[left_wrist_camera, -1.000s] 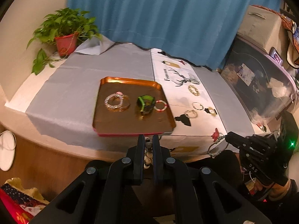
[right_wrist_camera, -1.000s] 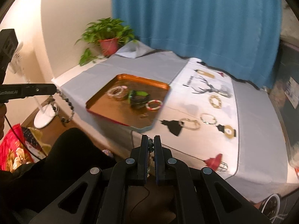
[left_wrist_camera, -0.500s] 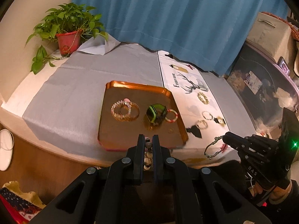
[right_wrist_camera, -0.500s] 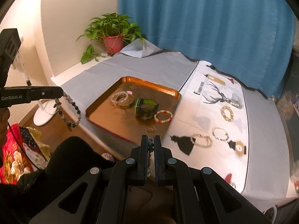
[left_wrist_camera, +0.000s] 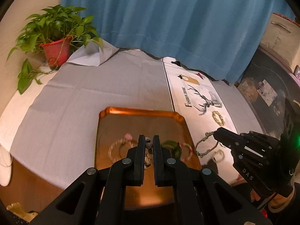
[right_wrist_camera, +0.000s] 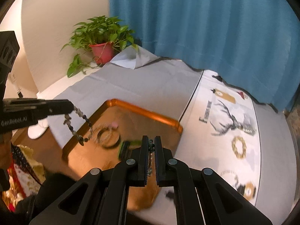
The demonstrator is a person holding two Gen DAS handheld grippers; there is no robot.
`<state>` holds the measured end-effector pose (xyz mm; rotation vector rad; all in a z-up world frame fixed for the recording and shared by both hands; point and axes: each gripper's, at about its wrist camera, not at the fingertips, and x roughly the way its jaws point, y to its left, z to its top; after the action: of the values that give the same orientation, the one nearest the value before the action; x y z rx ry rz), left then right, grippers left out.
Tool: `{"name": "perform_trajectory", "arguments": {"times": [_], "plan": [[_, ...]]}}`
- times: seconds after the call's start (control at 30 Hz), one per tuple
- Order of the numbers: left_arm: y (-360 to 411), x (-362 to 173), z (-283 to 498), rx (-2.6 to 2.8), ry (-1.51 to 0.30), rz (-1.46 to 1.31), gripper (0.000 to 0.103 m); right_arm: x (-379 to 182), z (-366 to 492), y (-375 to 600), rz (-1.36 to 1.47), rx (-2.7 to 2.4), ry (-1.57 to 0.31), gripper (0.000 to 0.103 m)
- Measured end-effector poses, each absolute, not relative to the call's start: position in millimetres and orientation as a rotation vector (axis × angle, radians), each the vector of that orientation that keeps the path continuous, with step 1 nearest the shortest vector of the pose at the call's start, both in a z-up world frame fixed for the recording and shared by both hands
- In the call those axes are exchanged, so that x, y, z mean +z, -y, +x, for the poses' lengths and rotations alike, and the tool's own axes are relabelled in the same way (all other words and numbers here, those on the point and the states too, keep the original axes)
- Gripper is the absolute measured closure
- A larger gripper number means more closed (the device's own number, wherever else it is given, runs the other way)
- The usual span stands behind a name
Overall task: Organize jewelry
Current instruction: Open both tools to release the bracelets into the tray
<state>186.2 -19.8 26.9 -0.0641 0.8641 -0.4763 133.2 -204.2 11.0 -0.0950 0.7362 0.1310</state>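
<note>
Both grippers had advanced over the copper tray point(left_wrist_camera: 142, 112). Left gripper point(left_wrist_camera: 149, 140) pinched a grey-beaded bracelet point(right_wrist_camera: 78, 125), dangling at the tray's edge; right gripper point(right_wrist_camera: 152, 140) pinched a green-beaded bracelet point(left_wrist_camera: 204, 144), hanging beside it.

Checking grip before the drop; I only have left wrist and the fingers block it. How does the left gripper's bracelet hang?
Observer: Right wrist view shows the left gripper shut on a dark beaded bracelet, its loop dangling by the left rim of the tray.
Operator: Touching the tray?
Observer: Cannot tell; the loop's bottom overlaps the rim.
Operator: Right gripper's pinch?
Observer: The right gripper is shut on a green bead strand, beads near its fingertips.
</note>
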Motion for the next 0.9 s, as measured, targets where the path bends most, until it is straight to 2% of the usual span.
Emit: {"name": "perform_trajectory", "arguments": {"times": [0.5, 0.53, 0.57, 0.6, 0.63, 0.67, 0.73, 0.9], "plan": [[49, -28, 259, -0.403, -0.916, 0.024, 0.096, -42, 218, 208, -0.058, 0.145, -0.809, 0.095], [50, -30, 260, -0.384, -0.92, 0.041, 0.09, -45, 220, 207, -0.054, 0.147, -0.819, 0.093], [51, -32, 260, -0.365, -0.93, 0.057, 0.081, -49, 223, 208, -0.056, 0.142, -0.844, 0.085], [50, -33, 259, -0.341, -0.939, 0.072, 0.051, -52, 224, 208, -0.059, 0.133, -0.864, 0.077], [48, -33, 257, -0.313, -0.939, 0.081, 0.018, -55, 223, 209, -0.055, 0.127, -0.88, 0.056], [44, -32, 253, -0.28, -0.923, 0.086, 0.01, -56, 219, 211, -0.044, 0.126, -0.884, 0.042], [36, -26, 237, -0.245, -0.861, 0.087, 0.008, -54, 205, 214, -0.035, 0.12, -0.869, 0.039], [16, -29, 188, -0.175, -0.883, 0.099, 0.008, -47, 151, 219, -0.011, 0.096, -0.871, 0.038]]}}
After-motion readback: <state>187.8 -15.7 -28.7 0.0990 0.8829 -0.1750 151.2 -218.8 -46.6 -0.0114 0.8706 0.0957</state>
